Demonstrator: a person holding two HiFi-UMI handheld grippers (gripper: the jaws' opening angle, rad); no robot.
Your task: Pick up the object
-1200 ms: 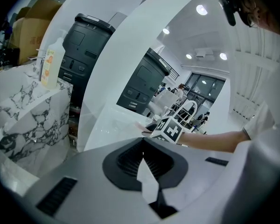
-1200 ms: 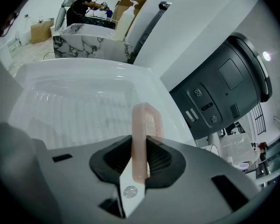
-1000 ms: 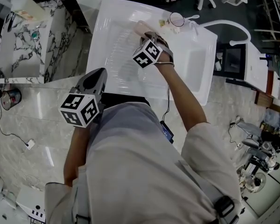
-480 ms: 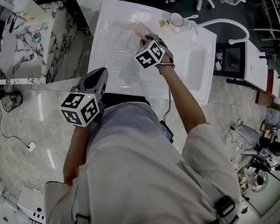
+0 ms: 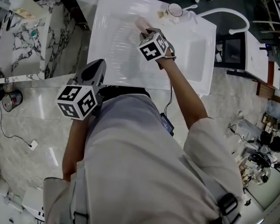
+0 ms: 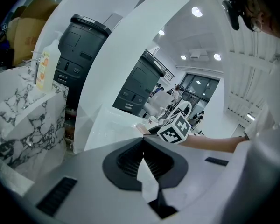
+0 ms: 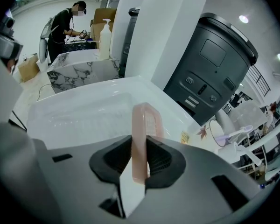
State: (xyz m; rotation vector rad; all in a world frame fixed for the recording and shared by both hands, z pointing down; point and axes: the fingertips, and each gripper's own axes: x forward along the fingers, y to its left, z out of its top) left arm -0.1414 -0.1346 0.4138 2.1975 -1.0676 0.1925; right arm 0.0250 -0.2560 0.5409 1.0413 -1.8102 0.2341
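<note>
Right gripper (image 7: 141, 144) has its jaws clenched on a pink object (image 7: 143, 125), flat and narrow with a ridged face, gripped by its lower end and sticking up out of the jaws. In the head view the right gripper (image 5: 146, 31) and the pink object (image 5: 141, 23) sit over the ribbed part of a white sink (image 5: 198, 80). A cup (image 5: 175, 9) stands at the far rim, beside a white tap (image 5: 224, 17). Left gripper (image 6: 143, 142) has its jaws pressed together with nothing between them. It is held near the person's body by the sink's near edge (image 5: 99, 63), well apart from the pink object. A marble stand (image 5: 23, 45) is left of the sink.
</note>
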